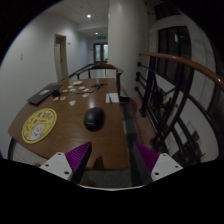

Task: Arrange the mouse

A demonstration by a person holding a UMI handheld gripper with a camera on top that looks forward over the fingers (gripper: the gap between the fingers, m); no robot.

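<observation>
Mouse point(93, 119) sits on the wooden table point(70, 135), ahead of the fingers and slightly left of the gap between them; left of it lies a round yellow mat point(39, 126), with a dark flat thing point(41, 96) further back; papers point(80, 87) lie beyond the mouse; gripper point(112, 160) hangs wide open, holding nothing; a railing point(165, 90) runs along the right.

Gripper point(113, 160) held above the near end of the bench point(70, 125), jaws spread wide, purple pads point(75, 158) facing inward, nothing between them.
</observation>
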